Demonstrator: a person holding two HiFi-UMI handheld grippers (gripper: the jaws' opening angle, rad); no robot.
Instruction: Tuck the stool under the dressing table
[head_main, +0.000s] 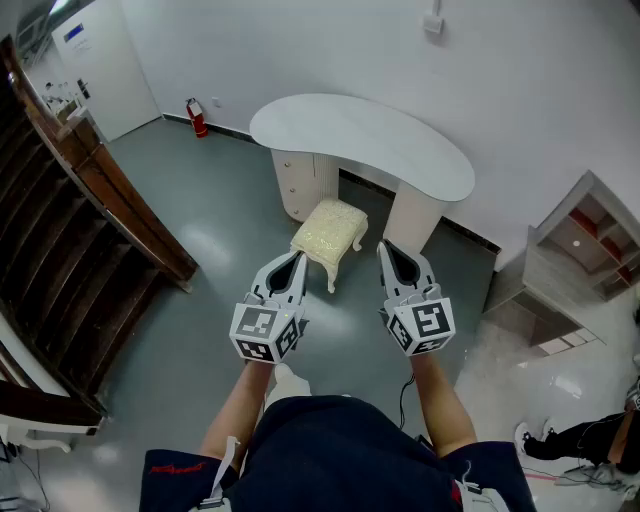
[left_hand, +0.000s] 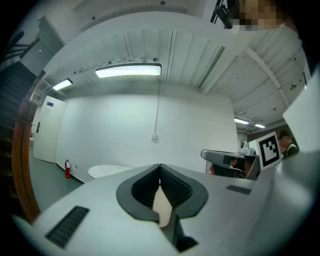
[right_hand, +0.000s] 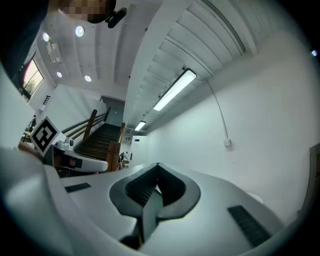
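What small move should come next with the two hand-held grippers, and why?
Probably bring the left hand-held gripper and the right hand-held gripper forward and down to the near edge of the cushioned stool. Both are shut, empty and apart from the stool, which stands mostly outside the gap under the white dressing table.

Head view: stool (head_main: 328, 232) — far legs hidden under its cushion, only near-side legs show. The dressing table (head_main: 380, 140) top covers most of its drawer pedestal. Staircase (head_main: 60, 230) cut by the left edge, shelf unit (head_main: 590, 250) by the right; a person (head_main: 590, 440) at bottom right is cut to legs only. Door sign (head_main: 74, 33) too small to read. Left gripper view: the left gripper (left_hand: 160, 167) body blocks the lower half, the table shows as a sliver, and a cream patch (left_hand: 161, 202) sits in the jaw gap — cannot tell what.
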